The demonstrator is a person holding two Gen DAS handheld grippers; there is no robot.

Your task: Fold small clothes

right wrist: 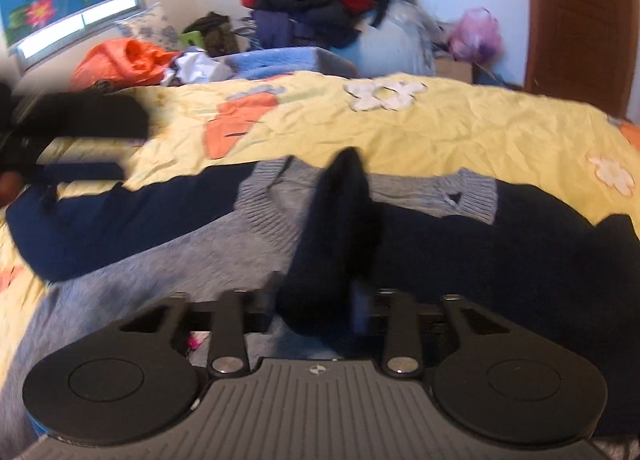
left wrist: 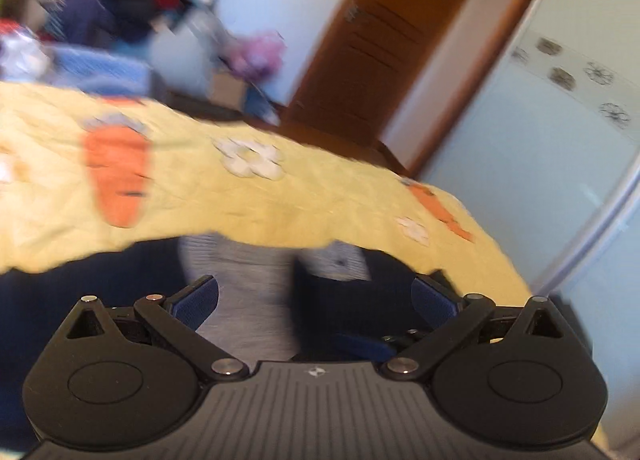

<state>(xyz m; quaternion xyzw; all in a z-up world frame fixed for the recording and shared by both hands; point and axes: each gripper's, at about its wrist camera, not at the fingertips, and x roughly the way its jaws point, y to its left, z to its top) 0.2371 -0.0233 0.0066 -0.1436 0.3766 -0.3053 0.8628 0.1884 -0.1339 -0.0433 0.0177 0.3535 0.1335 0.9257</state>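
A small sweater with a grey body (right wrist: 168,260) and navy sleeves (right wrist: 120,216) lies spread on the yellow bedspread (right wrist: 440,128). My right gripper (right wrist: 320,300) is shut on a bunched fold of the navy sleeve (right wrist: 344,212), which stands up between its fingers. My left gripper (left wrist: 316,300) hovers over the sweater's grey middle (left wrist: 248,292), jaws wide apart and empty. It also shows at the left of the right wrist view (right wrist: 80,144), above the left sleeve.
The bedspread (left wrist: 280,196) has carrot and flower prints. A pile of clothes (right wrist: 320,0) and an orange bag (right wrist: 124,60) sit beyond the bed. A brown door (left wrist: 384,44) and a pale wardrobe (left wrist: 540,164) stand at the right.
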